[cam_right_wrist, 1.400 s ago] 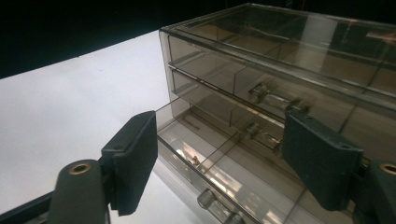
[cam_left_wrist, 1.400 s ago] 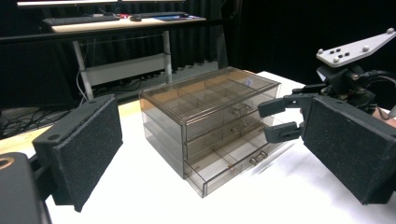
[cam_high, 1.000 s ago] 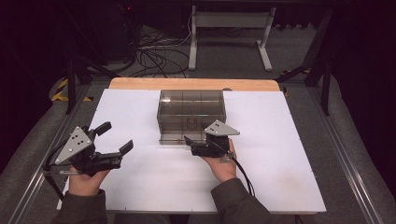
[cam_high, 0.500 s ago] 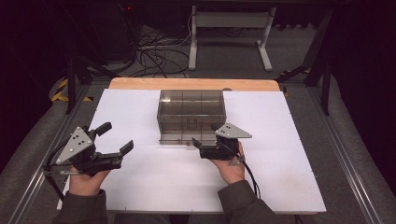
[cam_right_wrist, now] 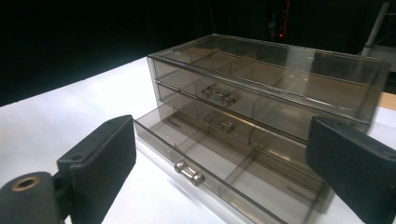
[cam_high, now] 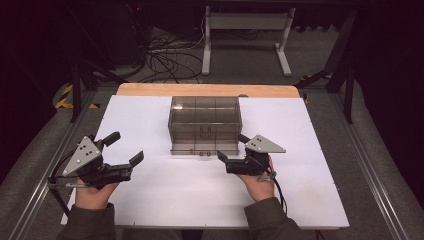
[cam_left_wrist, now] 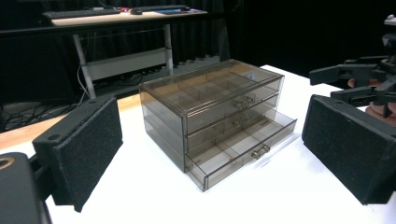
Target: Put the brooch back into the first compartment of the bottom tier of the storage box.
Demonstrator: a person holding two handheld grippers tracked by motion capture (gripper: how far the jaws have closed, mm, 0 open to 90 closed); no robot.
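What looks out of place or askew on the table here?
Only the bottom drawer of the smoky plastic drawer box stands pulled out, while the two above sit shut. It looks empty; nothing is spilled or damaged.

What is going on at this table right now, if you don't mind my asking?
A person at a white table holds a hand-held gripper in each hand and is working on a smoky clear three-drawer organiser. Its bottom drawer is pulled out, while the upper two are shut. The right hand-held gripper sits open just in front of that drawer, touching nothing. The left hand-held gripper rests open off to the left, away from the organiser.
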